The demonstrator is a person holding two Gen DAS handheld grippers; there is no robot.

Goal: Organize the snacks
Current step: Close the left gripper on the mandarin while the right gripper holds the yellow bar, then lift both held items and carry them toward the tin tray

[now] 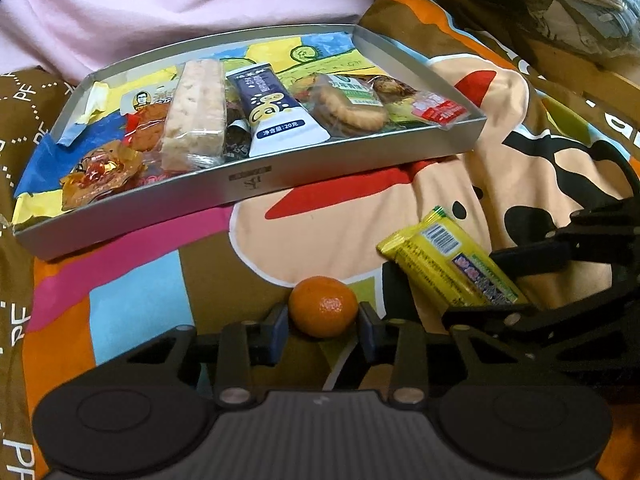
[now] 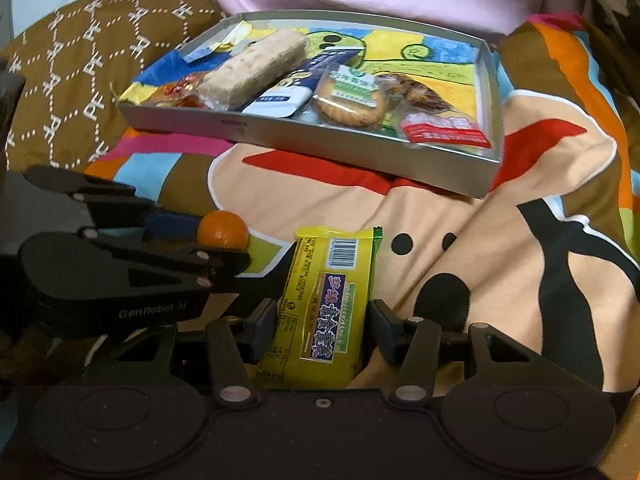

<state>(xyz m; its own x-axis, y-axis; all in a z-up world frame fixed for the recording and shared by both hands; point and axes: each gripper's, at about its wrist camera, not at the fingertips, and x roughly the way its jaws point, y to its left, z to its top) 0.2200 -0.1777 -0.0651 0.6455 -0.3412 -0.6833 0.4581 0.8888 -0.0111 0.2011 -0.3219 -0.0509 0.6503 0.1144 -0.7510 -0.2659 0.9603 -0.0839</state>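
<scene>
Two tools, each closed on one snack, near side of the snack tray.
Left tool (image 1: 323,316) pads clamp a small mandarin orange (image 1: 323,306); right tool (image 2: 325,320) grips a yellow snack packet (image 2: 322,304). Both rest on the patterned bedspread (image 2: 460,208), near the grey tray (image 1: 248,184) of wrapped snacks.

One silver tray (image 1: 256,184) holds about eight wrapped snacks, though overlapping wrappers make the count uncertain. Outside it on the patterned bedspread (image 1: 340,220) lie one mandarin orange (image 1: 323,306) and one yellow snack packet (image 2: 324,312). Two black grippers are in view.
</scene>
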